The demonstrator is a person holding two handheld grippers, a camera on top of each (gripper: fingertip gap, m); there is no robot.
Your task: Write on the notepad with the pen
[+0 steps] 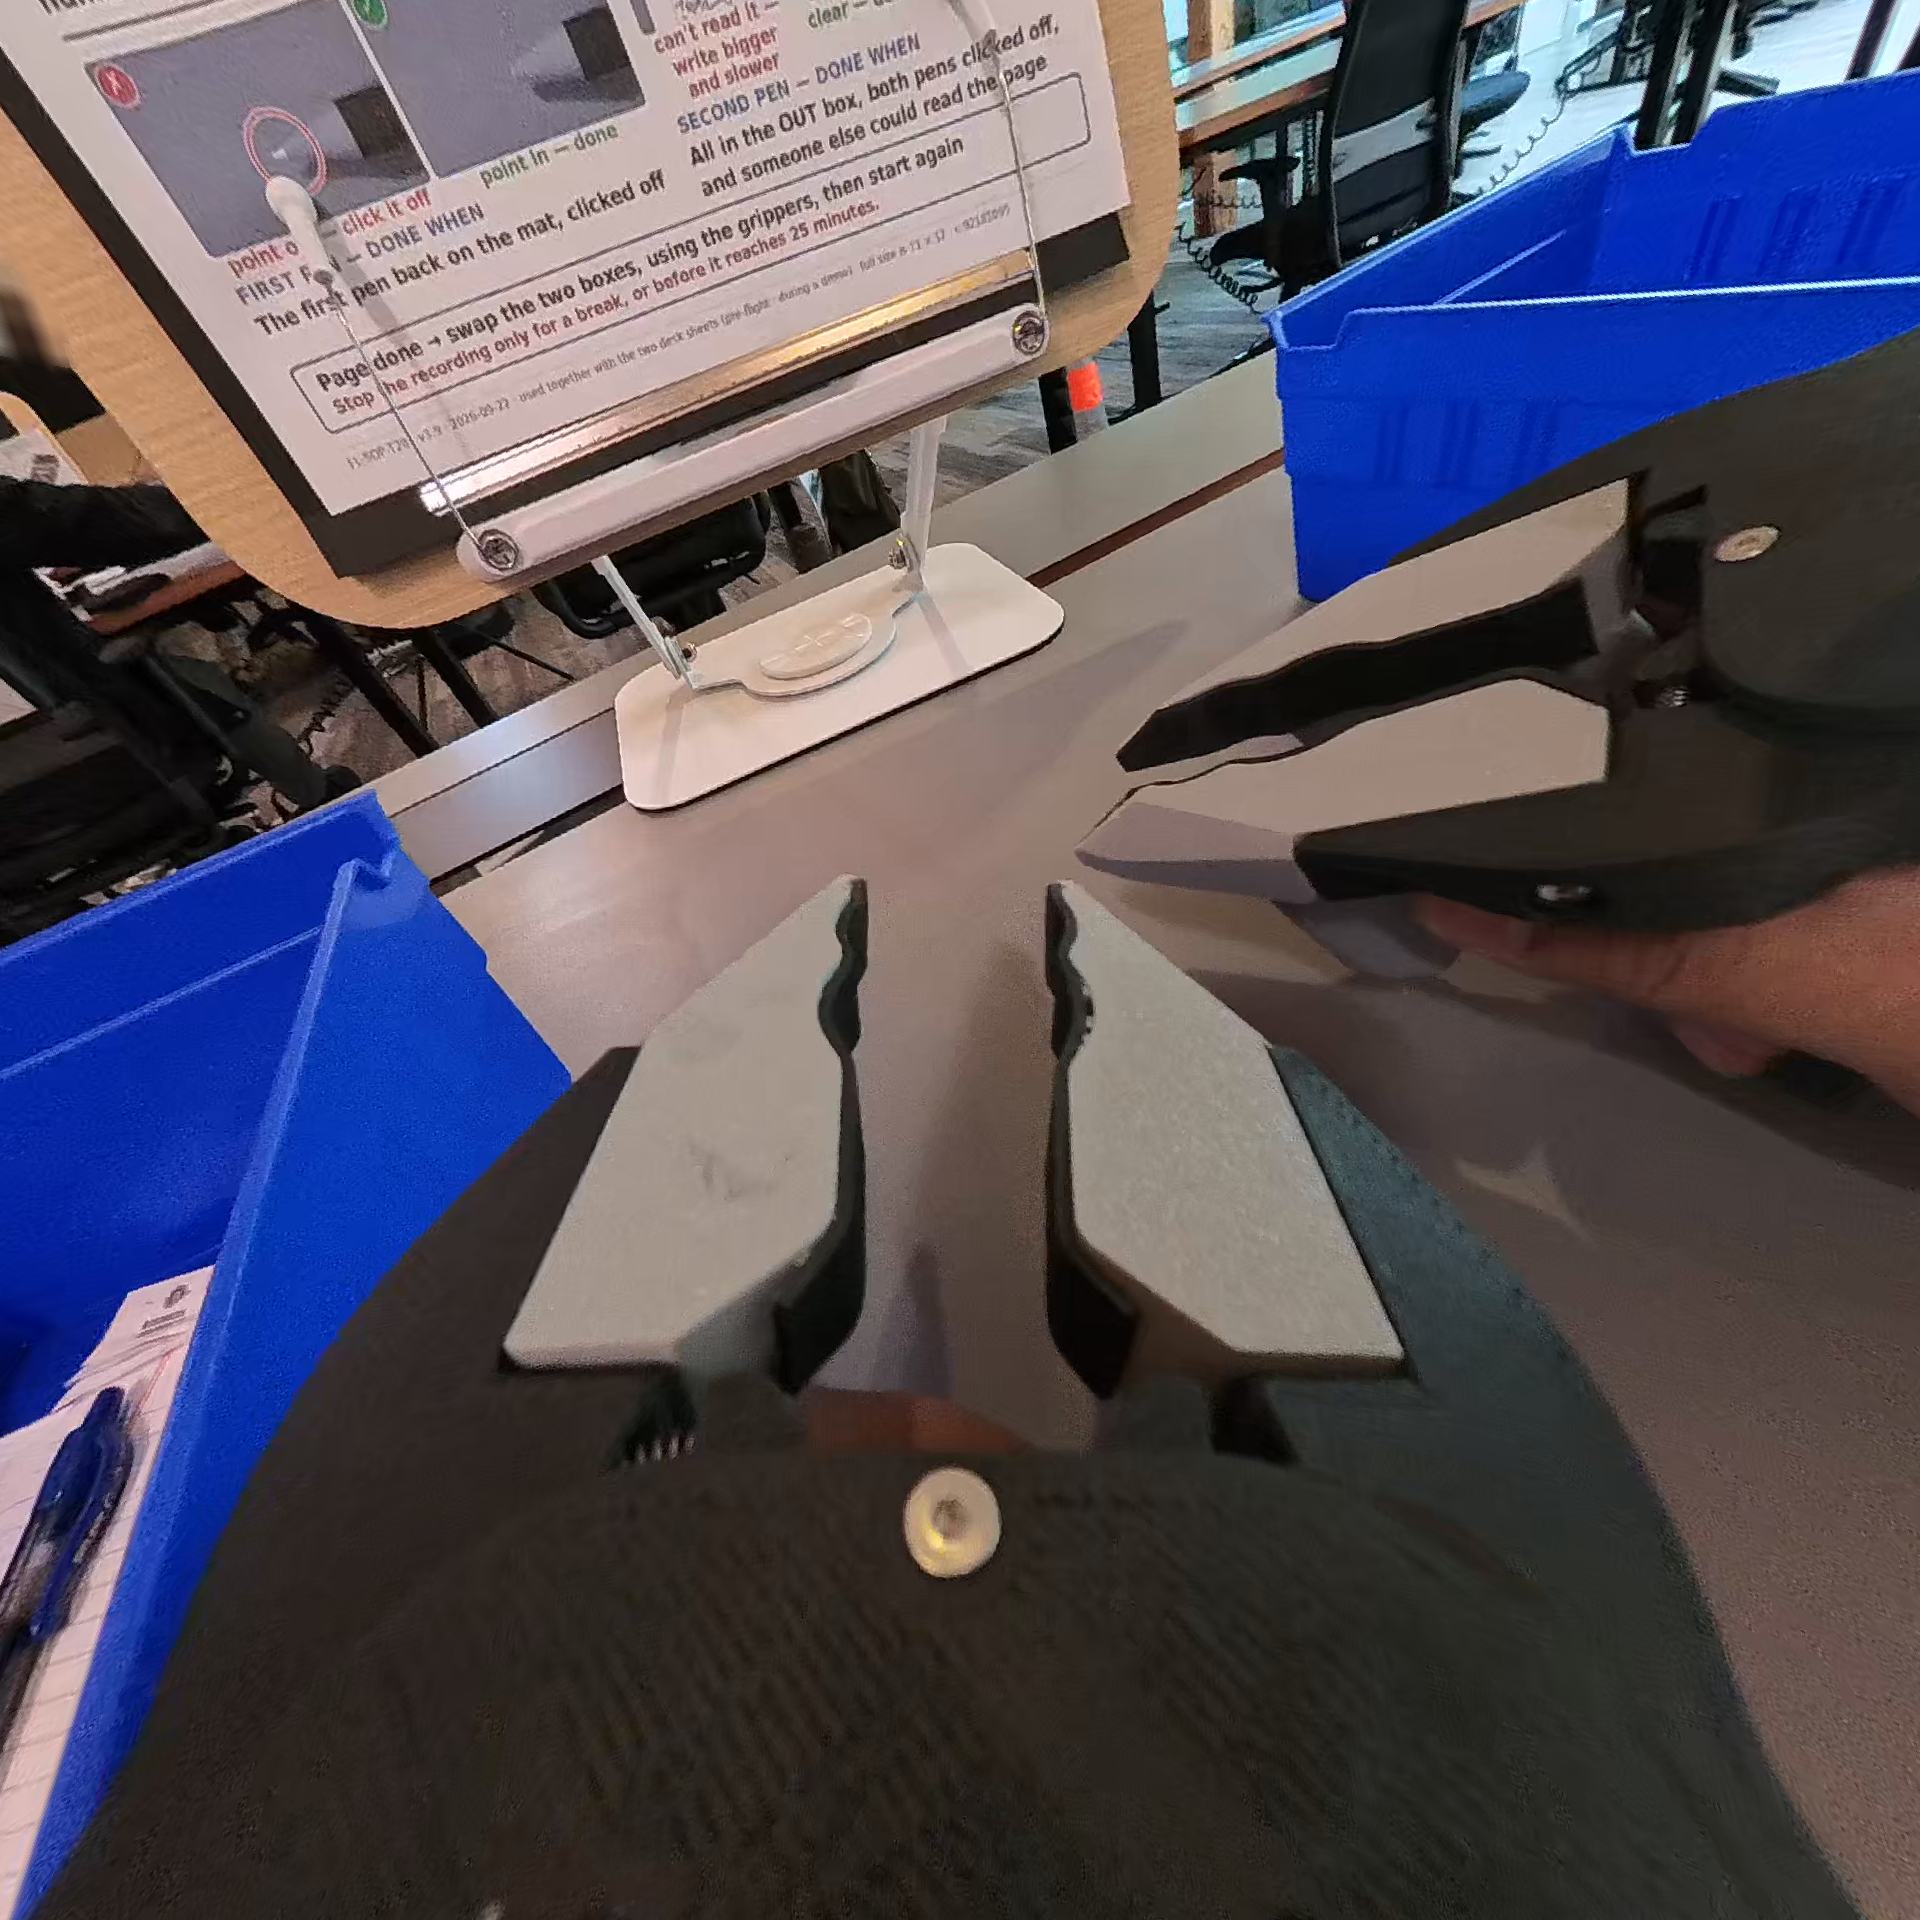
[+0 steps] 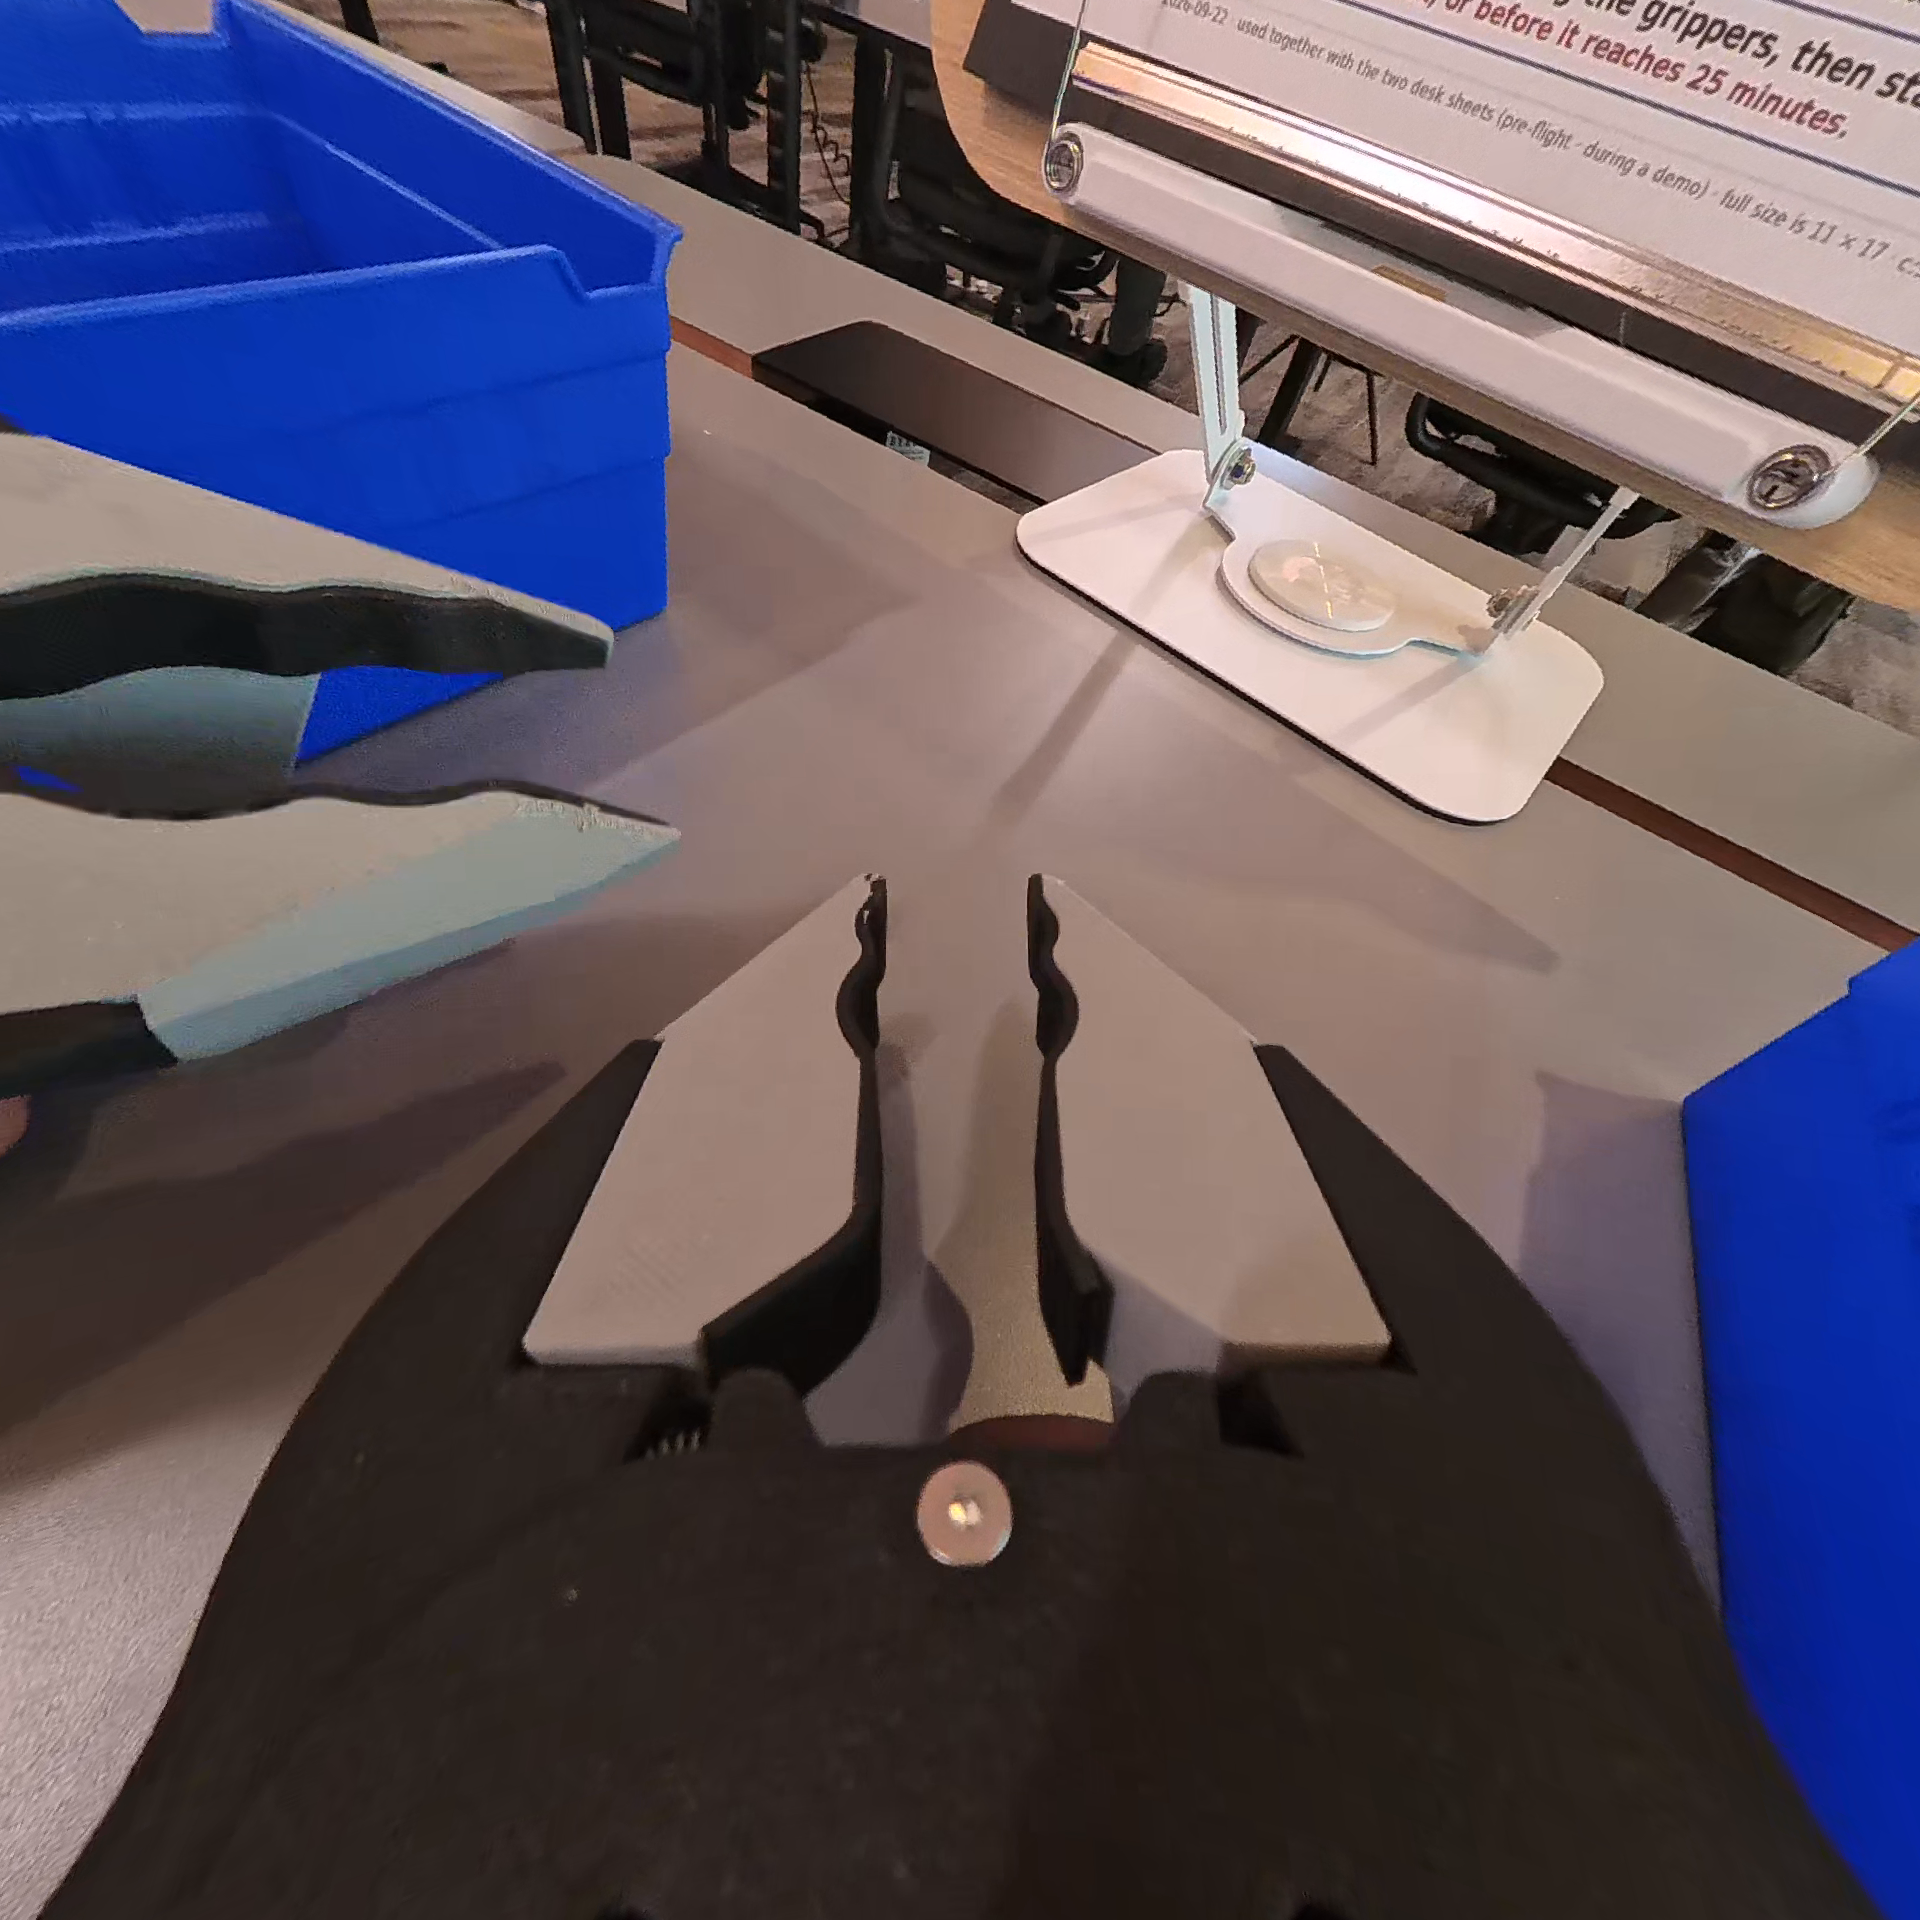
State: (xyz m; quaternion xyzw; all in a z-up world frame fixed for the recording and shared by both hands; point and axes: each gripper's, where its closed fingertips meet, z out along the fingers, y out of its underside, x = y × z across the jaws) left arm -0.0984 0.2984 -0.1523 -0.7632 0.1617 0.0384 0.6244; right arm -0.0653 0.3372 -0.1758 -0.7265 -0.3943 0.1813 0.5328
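Left gripper (image 1: 956,894): jaws apart, nothing between them, centre of the left wrist view above the grey table (image 1: 935,790).
Right gripper (image 2: 956,888): jaws parted, empty, centre of the right wrist view.
Pen (image 1: 62,1527): blue, lay on the notepad (image 1: 94,1455) inside the blue bin (image 1: 260,1091), lower left.
Second blue bin (image 1: 1558,343): upper right.
Document stand (image 1: 831,665): top centre, held a printed sheet.

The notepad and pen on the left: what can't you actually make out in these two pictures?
- Notepad, left wrist view: mostly cut off by the frame edge inside the left blue bin; its page is hardly visible.
- Blue pen: blurred, so its tip and whether it is clicked are unclear.
- Right wrist view: notepad and pen are absent.
- Right blue bin: its wall hides the contents.
- Both tools, left tool and right tool, are open and empty.
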